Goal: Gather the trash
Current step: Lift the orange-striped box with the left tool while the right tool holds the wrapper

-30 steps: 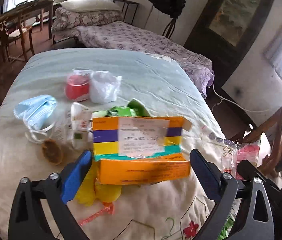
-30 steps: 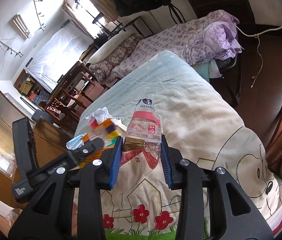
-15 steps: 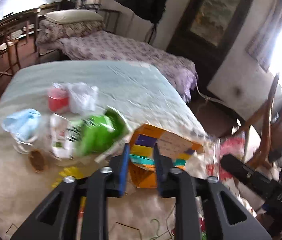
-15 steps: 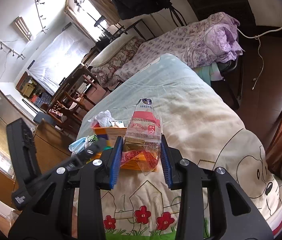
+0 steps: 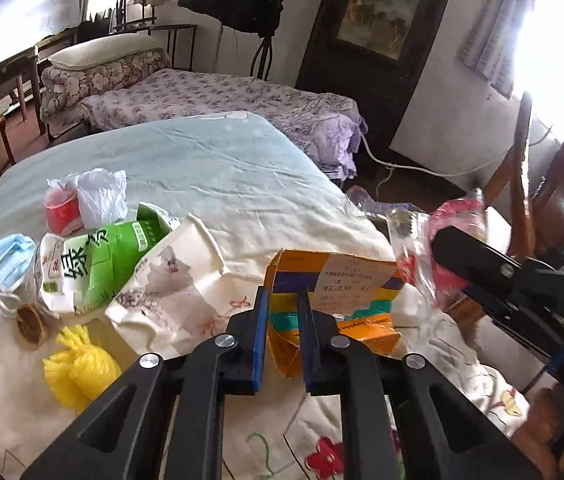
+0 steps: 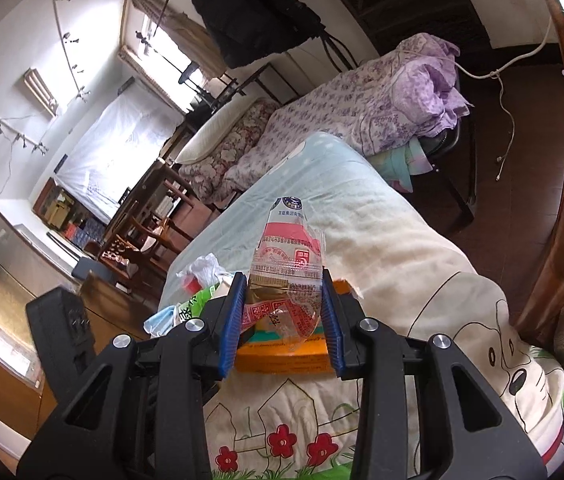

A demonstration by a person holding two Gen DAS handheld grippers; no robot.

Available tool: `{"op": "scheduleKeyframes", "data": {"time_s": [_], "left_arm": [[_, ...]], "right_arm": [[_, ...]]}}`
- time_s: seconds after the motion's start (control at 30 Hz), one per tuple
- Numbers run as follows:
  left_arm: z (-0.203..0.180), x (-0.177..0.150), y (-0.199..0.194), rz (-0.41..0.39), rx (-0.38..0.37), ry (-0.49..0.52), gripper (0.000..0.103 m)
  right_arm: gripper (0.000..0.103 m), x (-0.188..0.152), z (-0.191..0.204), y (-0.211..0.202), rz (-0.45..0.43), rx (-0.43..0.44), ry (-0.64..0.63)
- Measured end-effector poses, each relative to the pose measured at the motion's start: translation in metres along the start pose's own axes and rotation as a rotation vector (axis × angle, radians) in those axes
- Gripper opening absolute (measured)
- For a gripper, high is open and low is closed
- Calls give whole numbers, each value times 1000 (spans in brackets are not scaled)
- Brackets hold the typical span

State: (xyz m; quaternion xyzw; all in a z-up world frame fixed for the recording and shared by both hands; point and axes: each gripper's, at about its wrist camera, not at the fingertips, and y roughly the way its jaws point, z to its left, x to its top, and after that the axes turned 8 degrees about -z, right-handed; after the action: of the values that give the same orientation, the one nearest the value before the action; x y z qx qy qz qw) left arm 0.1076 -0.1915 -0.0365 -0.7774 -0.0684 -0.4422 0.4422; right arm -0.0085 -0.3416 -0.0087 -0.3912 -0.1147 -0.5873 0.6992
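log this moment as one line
left gripper: just closed on cardboard box | right gripper: holding plastic wrapper | bed: trash left

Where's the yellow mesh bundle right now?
In the left wrist view, the yellow mesh bundle lies at lower left on the quilt, just below the small brown lid and left of the left gripper.

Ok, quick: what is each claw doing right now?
Left claw: closed on the orange cardboard box.
Right claw: closed on a clear plastic wrapper.
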Motion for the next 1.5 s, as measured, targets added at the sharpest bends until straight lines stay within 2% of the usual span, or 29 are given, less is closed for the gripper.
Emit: {"op": "scheduleKeyframes", "data": {"time_s": [0.17,0.27,0.37,0.43,0.5,0.53,0.63,0.7,0.77,0.9,1.03,1.1,1.13,1.2,1.27,1.5], "left_arm": [[6,-8,-25,-46,-2,-33,1],[17,-6,-50,-104,6,-69,1],[23,-6,-63,-119,6,-75,2],[14,-2,-58,-103,-1,-24,16],[-7,-1,-50,-81,25,99,85],[-24,-4,-46,-83,19,221,90],[-50,-14,-35,-57,35,447,91],[-55,-15,-21,-11,-12,516,91],[-54,-12,-8,4,-21,535,91],[-51,-10,28,86,-97,544,91],[-62,-26,49,138,-111,632,91],[-65,-33,53,131,-102,645,87],[-65,-35,52,123,-108,642,82],[-62,-32,47,117,-120,588,61],[-58,-27,41,95,-110,539,54],[-40,-9,-21,-50,-79,355,54]], "right_arm": [[37,0,-1,-3,-7,8,6],[37,2,-2,-3,-9,18,9],[37,2,-2,-3,-9,22,15],[37,3,-3,-4,-15,23,23],[37,5,-5,-8,-38,18,23],[37,7,-7,-11,-48,15,21],[37,15,-14,-16,-73,11,29],[37,20,-22,-18,-76,13,48],[37,22,-27,-17,-75,16,60],[37,24,-28,-18,-82,18,56],[37,23,-26,-19,-86,17,41],[37,22,-25,-20,-86,18,41],[37,22,-25,-20,-84,19,42],[37,21,-23,-20,-82,20,37],[37,21,-22,-21,-89,21,27],[37,18,-12,-24,-105,15,-29]]}}
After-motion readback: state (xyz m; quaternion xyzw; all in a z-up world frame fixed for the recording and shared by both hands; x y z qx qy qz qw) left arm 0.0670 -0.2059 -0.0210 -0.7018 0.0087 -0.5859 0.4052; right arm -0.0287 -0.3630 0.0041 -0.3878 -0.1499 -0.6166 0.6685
